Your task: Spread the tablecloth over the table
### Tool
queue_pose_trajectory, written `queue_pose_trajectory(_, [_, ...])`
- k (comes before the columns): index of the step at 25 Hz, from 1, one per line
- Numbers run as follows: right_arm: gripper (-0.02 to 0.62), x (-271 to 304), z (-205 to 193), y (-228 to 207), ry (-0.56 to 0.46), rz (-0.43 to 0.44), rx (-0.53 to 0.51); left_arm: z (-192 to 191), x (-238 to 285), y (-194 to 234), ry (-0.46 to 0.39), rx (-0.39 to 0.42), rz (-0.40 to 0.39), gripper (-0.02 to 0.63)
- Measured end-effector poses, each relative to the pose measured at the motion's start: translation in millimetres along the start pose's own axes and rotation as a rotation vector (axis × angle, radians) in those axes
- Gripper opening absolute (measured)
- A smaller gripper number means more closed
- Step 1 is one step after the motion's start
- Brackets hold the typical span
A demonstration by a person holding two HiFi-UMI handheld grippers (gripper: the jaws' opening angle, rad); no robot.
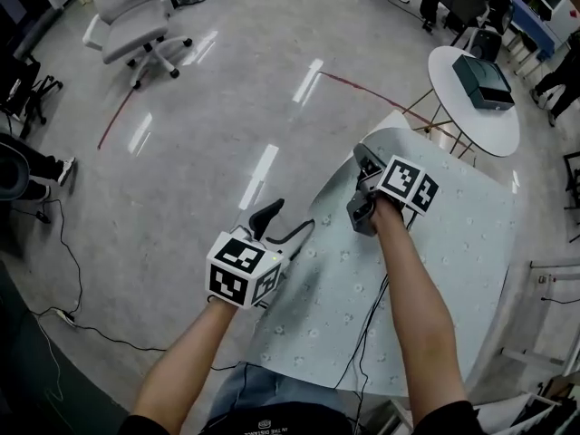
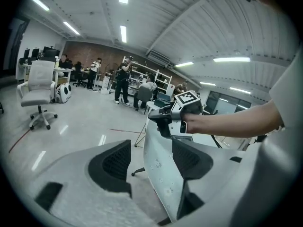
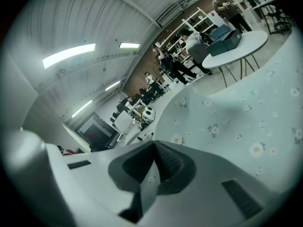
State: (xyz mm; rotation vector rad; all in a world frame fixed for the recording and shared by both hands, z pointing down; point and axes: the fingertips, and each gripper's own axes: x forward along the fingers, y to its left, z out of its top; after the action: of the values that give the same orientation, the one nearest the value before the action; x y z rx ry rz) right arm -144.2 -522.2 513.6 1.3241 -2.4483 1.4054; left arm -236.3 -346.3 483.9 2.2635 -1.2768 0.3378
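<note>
**A:** Why is your right hand-held gripper (image 3: 154, 148) clenched?

**B:** It grasps the edge of the tablecloth (image 1: 426, 270) and holds it up, so I can pull that side flat. The cloth lies over most of the counter (image 1: 397, 119) (only this edge curls up).

**A:** And the left hand-held gripper (image 2: 151, 148)?

**B:** Released. The raised edge stands between its jaws, so I think it should take hold next.

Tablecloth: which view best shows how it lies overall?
Head view: nearly the whole tablecloth shows, with the left gripper and right gripper at its left edge. Left gripper view shows only a raised edge between open tongs; right gripper view shows a fold pinched in shut tongs.
</note>
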Motion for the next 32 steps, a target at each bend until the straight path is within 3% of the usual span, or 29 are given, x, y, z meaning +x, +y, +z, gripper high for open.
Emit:
queue_pose_trajectory(8, [0.023, 31, -24, -4, 0.028, 0.089, 0.044, -8, 6, 4, 0.011, -0.001, 0.028, 0.281])
queue_pose_trajectory(12, [0.122, 30, -36, 11, 0.066, 0.154, 0.038, -10, 3, 0, 0.014, 0.005, 0.043, 0.281])
queue_pose_trajectory(15, [0.151, 18, -38, 22, 0.061, 0.164, 0.034, -10, -6, -3, 0.009, 0.011, 0.053, 0.281])
queue_pose_trajectory(22, [0.176, -43, -25, 50, -0.027, 0.170, 0.019, -3, -30, -21, -0.008, 0.060, 0.057, 0.316])
queue_pose_trajectory(32, [0.215, -164, -24, 102, -0.158, 0.177, -0.057, 20, -96, -54, -0.099, 0.113, 0.065, 0.325])
